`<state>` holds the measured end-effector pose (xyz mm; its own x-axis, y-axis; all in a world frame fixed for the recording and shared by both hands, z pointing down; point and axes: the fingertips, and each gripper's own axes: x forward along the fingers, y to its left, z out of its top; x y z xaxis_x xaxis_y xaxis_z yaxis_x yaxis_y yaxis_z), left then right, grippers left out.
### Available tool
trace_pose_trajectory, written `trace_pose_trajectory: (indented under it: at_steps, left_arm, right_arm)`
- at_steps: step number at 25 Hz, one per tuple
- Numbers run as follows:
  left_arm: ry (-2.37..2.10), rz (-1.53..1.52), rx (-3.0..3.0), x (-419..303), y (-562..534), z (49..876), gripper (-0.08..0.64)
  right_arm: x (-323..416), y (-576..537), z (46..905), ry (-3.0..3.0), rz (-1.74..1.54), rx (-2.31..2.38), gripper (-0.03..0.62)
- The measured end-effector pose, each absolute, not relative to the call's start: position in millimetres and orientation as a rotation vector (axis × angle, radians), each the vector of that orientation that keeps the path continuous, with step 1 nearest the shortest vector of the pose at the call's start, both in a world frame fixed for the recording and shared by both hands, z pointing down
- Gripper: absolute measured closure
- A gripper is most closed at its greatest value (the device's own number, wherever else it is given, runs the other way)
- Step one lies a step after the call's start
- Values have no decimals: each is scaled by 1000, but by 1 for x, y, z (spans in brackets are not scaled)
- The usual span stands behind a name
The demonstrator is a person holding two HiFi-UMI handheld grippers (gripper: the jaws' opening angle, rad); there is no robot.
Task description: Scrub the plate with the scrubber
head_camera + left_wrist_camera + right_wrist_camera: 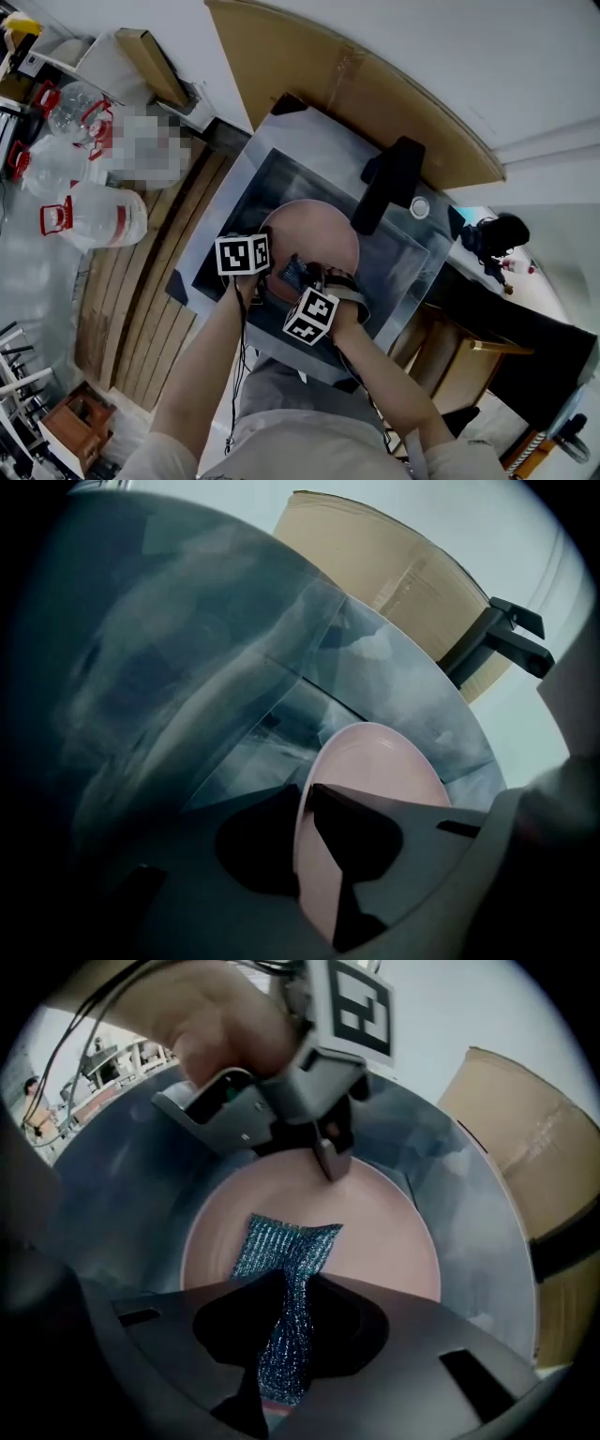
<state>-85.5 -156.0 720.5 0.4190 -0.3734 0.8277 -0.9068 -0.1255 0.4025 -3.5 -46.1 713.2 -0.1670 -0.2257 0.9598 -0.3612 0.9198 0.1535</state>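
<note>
The pink plate (375, 1232) sits inside the steel sink (234, 187), and the blue mesh scrubber (281, 1251) lies flat on its face. The right gripper (281, 1283) is clenched on the scrubber's near end, so most of the cloth hangs free ahead of the jaws. The left gripper (307, 794) pinches the plate's rim edge-on, a thin hold. A hard sideways stroke could twist the plate out of that pinch and knock it against the sink wall around it. The loose scrubber may fold under or drag out of the jaws, leaving bare jaw tips to scrape the plate. Both grippers work close together over the plate, so a long stroke risks them bumping.
</note>
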Motion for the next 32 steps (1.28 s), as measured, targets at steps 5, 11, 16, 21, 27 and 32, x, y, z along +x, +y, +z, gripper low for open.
trace_pose_trajectory:
  at_steps: [5, 11, 16, 21, 27, 32]
  left_arm:
    - [-1113, 680, 1708, -85, -157, 720, 499]
    - [-1089, 658, 1704, -86, -155, 719, 500]
    - [-1097, 666, 1712, -86, -155, 720, 500]
    - [-1093, 682, 1723, -86, -155, 720, 500]
    - [-1094, 689, 1725, -86, -155, 720, 500]
    - [-1088, 696, 1736, -85, -157, 720, 499]
  right_arm:
    - [-48, -64, 717, -1852, -1, 411, 488]
    - [-29, -132, 714, -1834, -42, 541, 488]
    - [18, -181, 718, -1740, -40, 671, 489]
    - [77, -165, 718, -1575, 43, 671, 489]
    - [86, -97, 713, -1577, 129, 546, 489]
    - [33, -56, 712, -1709, 128, 447, 489]
